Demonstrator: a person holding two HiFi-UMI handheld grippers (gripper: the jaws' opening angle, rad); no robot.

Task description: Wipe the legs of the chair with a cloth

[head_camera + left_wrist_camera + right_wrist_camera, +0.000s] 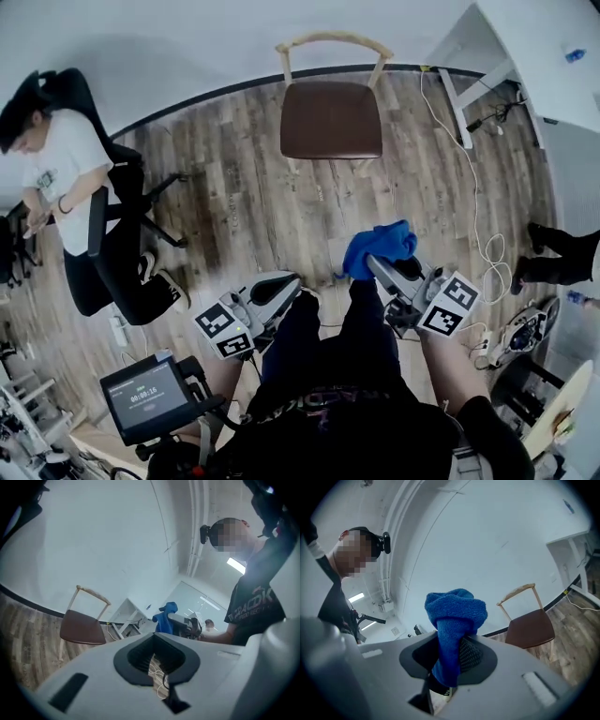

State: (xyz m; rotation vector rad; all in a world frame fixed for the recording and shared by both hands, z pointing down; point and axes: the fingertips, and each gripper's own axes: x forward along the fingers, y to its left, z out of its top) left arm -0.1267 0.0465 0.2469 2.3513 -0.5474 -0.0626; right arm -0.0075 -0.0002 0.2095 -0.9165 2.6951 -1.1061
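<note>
right gripper (pixel 452 657) clamps the blue cloth (pixel 455 613); left gripper (pixel 157 662) jaws together, empty. only the head view shows a seated person (pixel 58 164), upper left.

**Blue cloth, brown chair**

The cloth (pixel 380 247) in the pale grey right claw (pixel 373 264) is bright blue. Beyond the claw, the chair (pixel 330 119) has a dark brown seat and a pale wood frame. The floor (pixel 253 197) has grey-brown plank grain.

— Is the way to the chair (pixel 330 117) open?
— Bare floor (pixel 272 206) straight ahead. A seated person (pixel 66 159) crowds the left, loose cables (pixel 489 246) the right, wall (pixel 187 47) just behind.
</note>
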